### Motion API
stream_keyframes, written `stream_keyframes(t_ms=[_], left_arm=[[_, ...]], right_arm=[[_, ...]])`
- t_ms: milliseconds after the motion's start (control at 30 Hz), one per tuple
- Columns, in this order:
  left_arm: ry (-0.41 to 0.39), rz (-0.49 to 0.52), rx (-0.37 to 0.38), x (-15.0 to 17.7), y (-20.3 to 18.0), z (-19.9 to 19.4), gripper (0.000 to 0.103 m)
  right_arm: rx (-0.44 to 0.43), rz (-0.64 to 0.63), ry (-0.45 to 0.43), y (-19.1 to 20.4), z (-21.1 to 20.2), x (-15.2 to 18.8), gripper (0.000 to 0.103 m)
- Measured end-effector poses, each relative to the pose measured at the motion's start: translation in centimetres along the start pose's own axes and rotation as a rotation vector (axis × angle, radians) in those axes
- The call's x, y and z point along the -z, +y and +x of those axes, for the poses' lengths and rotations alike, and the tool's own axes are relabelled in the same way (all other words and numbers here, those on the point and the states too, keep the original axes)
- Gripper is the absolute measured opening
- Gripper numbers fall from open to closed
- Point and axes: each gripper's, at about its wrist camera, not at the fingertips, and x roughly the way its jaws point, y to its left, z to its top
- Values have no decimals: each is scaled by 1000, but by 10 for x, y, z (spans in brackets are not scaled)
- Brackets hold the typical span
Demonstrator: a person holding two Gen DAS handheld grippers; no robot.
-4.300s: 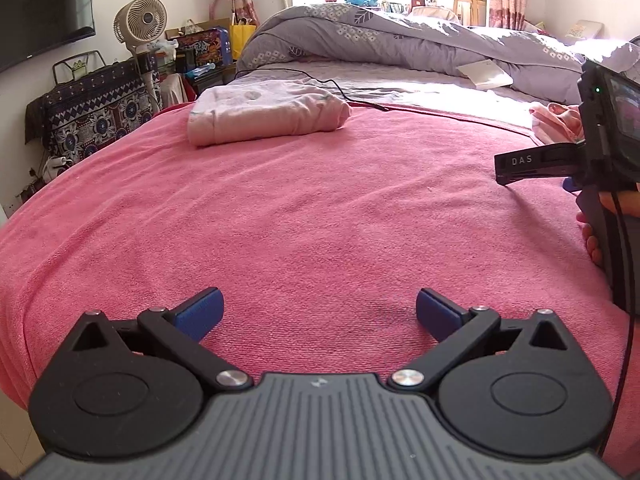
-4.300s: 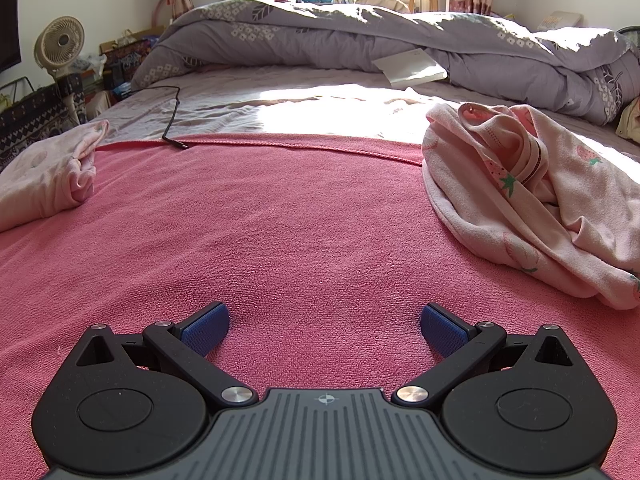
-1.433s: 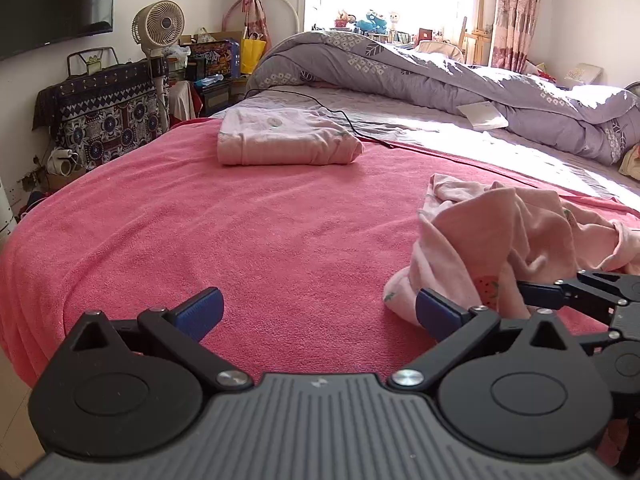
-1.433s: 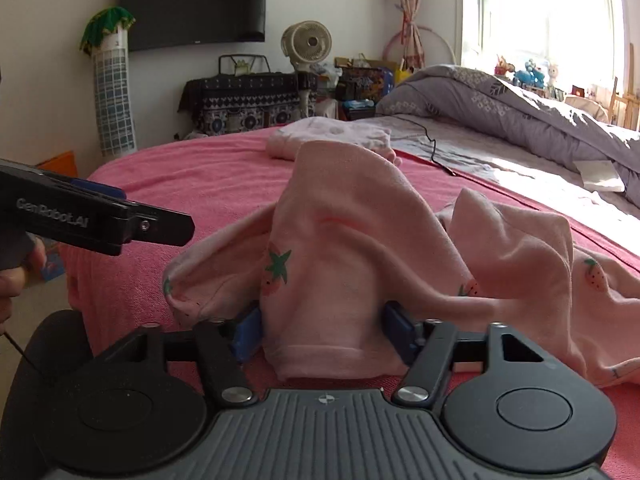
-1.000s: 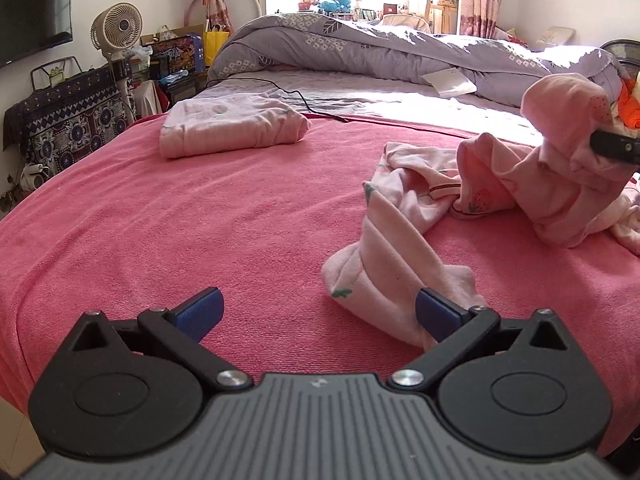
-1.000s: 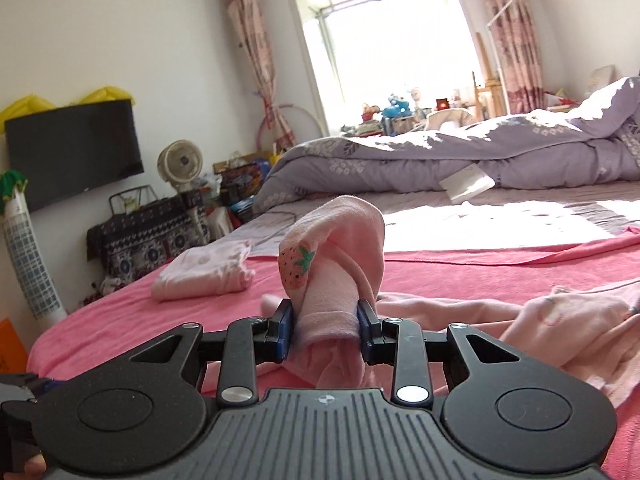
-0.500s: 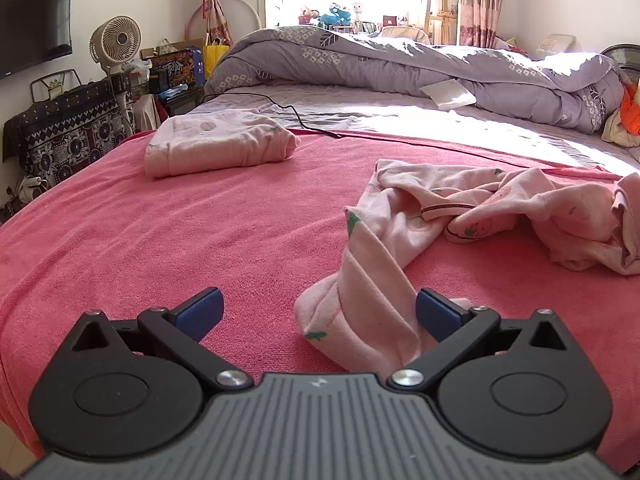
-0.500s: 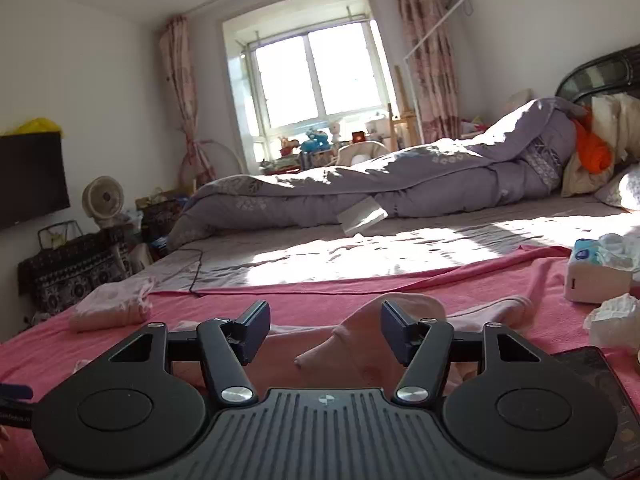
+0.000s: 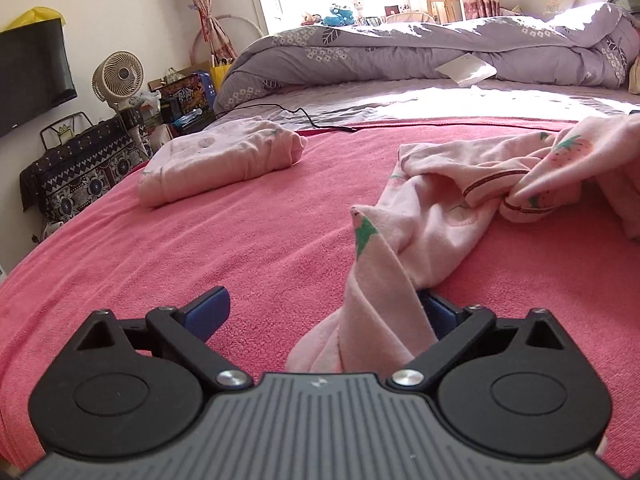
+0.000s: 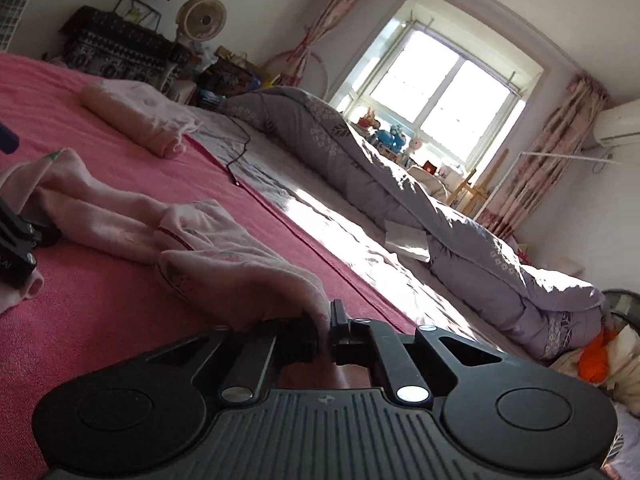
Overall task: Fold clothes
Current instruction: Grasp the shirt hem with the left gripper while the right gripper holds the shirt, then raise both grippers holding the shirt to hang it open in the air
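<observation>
A crumpled pink garment with strawberry print (image 9: 452, 216) lies stretched across the pink blanket (image 9: 240, 248). My left gripper (image 9: 320, 312) is open, and one twisted end of the garment lies between its fingers, against the right finger. In the right wrist view the same garment (image 10: 224, 248) runs from the left gripper's body (image 10: 16, 248) to my right gripper (image 10: 324, 332), which is shut on the garment's other edge, low over the blanket. A folded pink garment (image 9: 224, 156) lies at the far left, also seen in the right wrist view (image 10: 136, 116).
A grey-purple duvet (image 9: 440, 52) is heaped along the far side of the bed, with a white paper (image 9: 466, 68) and a black cable (image 9: 296, 114) near it. A fan (image 9: 118, 76), a TV (image 9: 32, 76) and a patterned rack (image 9: 80, 164) stand at the left.
My right gripper let go of the garment, swung right and tilted, then shut on its edge. My left gripper moved forward so the garment's end now lies between its open fingers.
</observation>
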Motion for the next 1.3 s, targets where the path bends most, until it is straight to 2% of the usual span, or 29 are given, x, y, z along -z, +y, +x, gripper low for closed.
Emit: stream_keyframes(t_ms=[33, 67, 100, 133, 233, 333, 467, 533, 600, 633, 667, 700, 733, 767, 867, 1000, 1067, 1167, 1300], left_arm=[[-4, 0, 12, -1, 0, -1, 64], [-3, 3, 17, -2, -1, -3, 52], [-2, 9, 15, -4, -2, -4, 45], [-7, 12, 14, -5, -1, -7, 30], [-48, 0, 11, -12, 10, -23, 27], [-141, -34, -35, -24, 38, -53, 27], [-280, -104, -127, -40, 86, -101, 32], [-343, -107, -192, -42, 102, -121, 35], [-372, -90, -250, -41, 113, -133, 46], [-364, -75, -270, -38, 116, -134, 56], [-333, -57, -277, -31, 116, -132, 70], [-301, -39, -283, -25, 117, -130, 76], [-266, -17, -281, -17, 116, -127, 87], [-222, 19, -259, -6, 112, -122, 91], [-144, 118, -202, 20, 98, -117, 91], [-198, 251, -112, 34, 78, -136, 93], [-230, 295, -15, 35, 71, -149, 100], [-223, 371, 94, 43, 59, -158, 103], [-141, 427, 94, 60, 55, -153, 103]], right_arm=[[16, 52, -12, -13, -5, -3, 8], [36, 103, -30, -27, -13, -8, 8], [55, 135, -49, -37, -20, -13, 8], [81, 147, -75, -46, -28, -18, 8], [153, 184, -176, -76, -58, -36, 8], [193, 244, -278, -107, -88, -48, 8], [172, 352, -375, -137, -132, -55, 8], [165, 372, -391, -146, -144, -53, 8], [172, 370, -378, -148, -144, -49, 8], [175, 366, -358, -148, -140, -44, 8], [174, 363, -338, -148, -135, -40, 8], [168, 364, -313, -147, -129, -34, 8], [158, 369, -288, -146, -123, -29, 8], [149, 376, -266, -145, -117, -24, 8], [141, 385, -215, -141, -101, -13, 8], [132, 408, -202, -145, -96, -10, 8], [130, 424, -202, -148, -96, -9, 8], [137, 458, -191, -154, -93, -8, 8], [132, 549, -162, -168, -81, -5, 10]])
